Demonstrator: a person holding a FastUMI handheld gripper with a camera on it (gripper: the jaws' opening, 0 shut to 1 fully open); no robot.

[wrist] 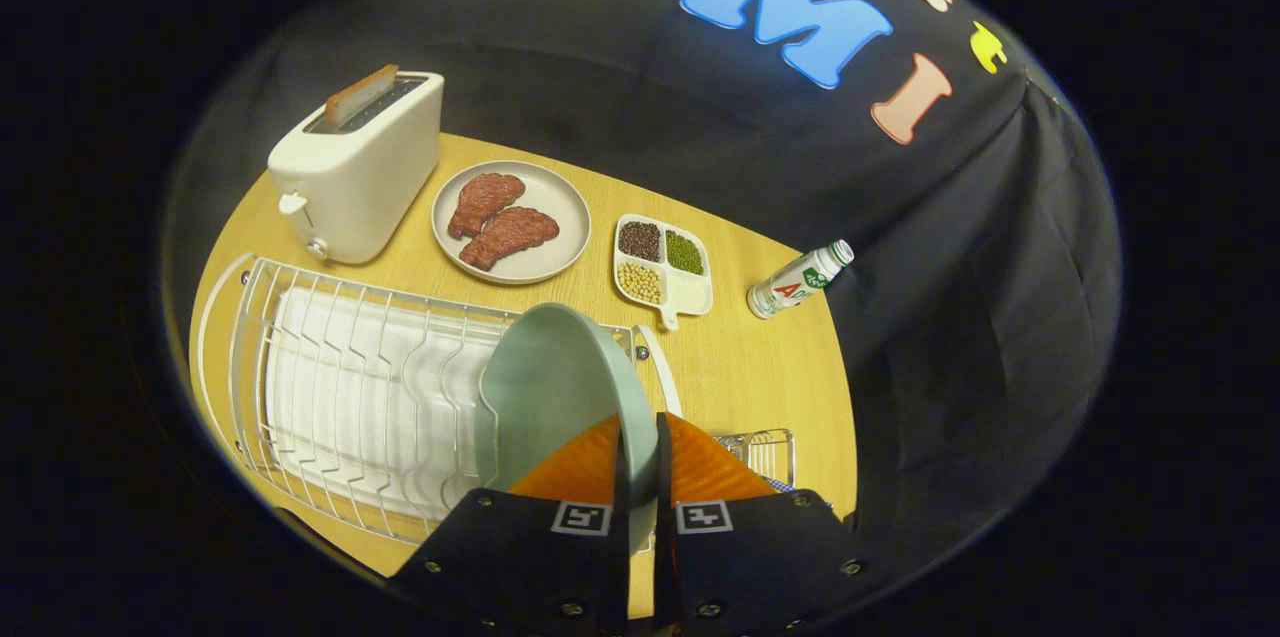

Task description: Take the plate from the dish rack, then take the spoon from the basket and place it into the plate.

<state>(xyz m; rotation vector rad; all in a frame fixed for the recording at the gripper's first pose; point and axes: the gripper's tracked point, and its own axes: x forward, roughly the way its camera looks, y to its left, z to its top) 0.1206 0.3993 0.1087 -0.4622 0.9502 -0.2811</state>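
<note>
Gripper view: the tongs (640,447) are clamped on the near rim of the pale green plate (555,392), one finger on each face, plate upright over the right end of the dish rack (350,387). It looks stiff, smooth, likely slippery and breakable; the rim suits. Just right, a wire basket (765,452); its contents cannot be made out. Farther off, a plate of meat (512,222) and a divided dish of beans (662,262).
</note>
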